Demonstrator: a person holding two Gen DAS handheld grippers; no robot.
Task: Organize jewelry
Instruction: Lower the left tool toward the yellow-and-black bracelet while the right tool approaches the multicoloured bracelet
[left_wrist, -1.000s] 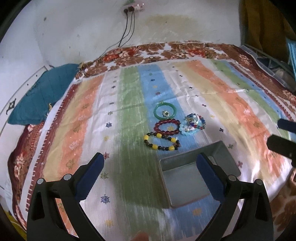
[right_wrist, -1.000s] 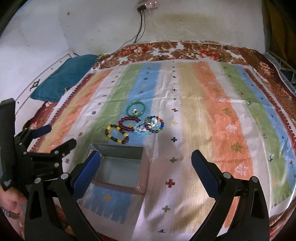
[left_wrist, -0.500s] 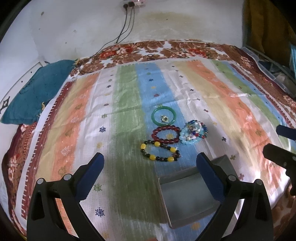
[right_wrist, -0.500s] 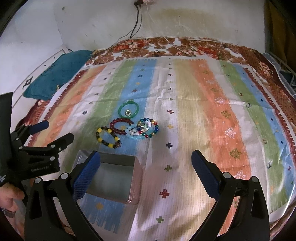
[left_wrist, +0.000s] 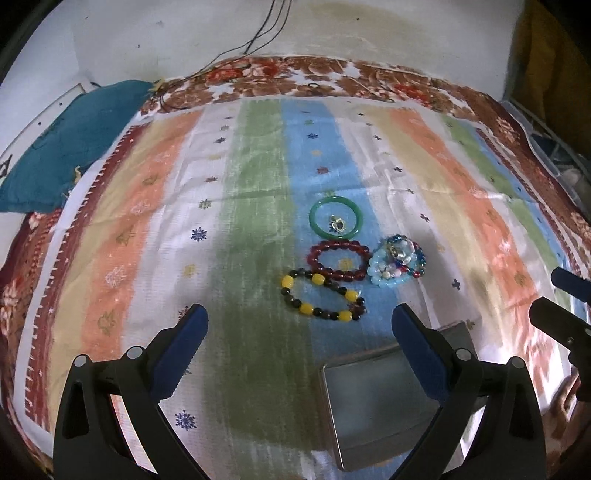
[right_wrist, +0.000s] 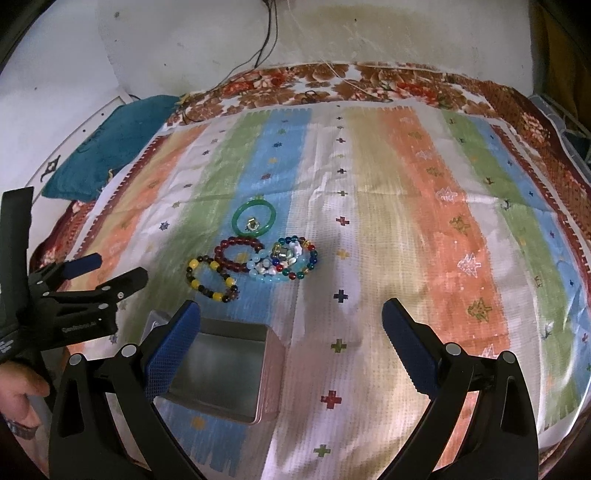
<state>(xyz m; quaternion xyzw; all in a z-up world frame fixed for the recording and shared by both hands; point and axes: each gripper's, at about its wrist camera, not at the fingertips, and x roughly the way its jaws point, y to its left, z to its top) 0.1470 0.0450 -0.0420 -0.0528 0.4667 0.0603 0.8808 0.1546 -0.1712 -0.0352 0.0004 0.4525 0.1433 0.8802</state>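
Observation:
On a striped cloth lie a green bangle (left_wrist: 335, 217) with a small ring (left_wrist: 337, 223) inside it, a dark red bead bracelet (left_wrist: 338, 260), a black and yellow bead bracelet (left_wrist: 322, 294) and a heap of pale blue and mixed beads (left_wrist: 396, 264). They also show in the right wrist view: the bangle (right_wrist: 254, 218), red bracelet (right_wrist: 236, 254), yellow bracelet (right_wrist: 211, 277) and bead heap (right_wrist: 283, 264). An open grey metal tin (left_wrist: 384, 398) (right_wrist: 225, 369) sits near me. My left gripper (left_wrist: 300, 328) and right gripper (right_wrist: 290, 325) are open, empty and short of the jewelry.
A teal cushion (left_wrist: 74, 136) lies at the far left by the white wall. Cables (left_wrist: 258, 33) hang down the wall onto the floral bedspread (left_wrist: 332, 77). The left gripper shows at the left edge of the right wrist view (right_wrist: 85, 284).
Both grippers have moved forward toward the jewelry; the bracelets and tin sit lower and nearer in both views. Both stay open. The jewelry has not moved.

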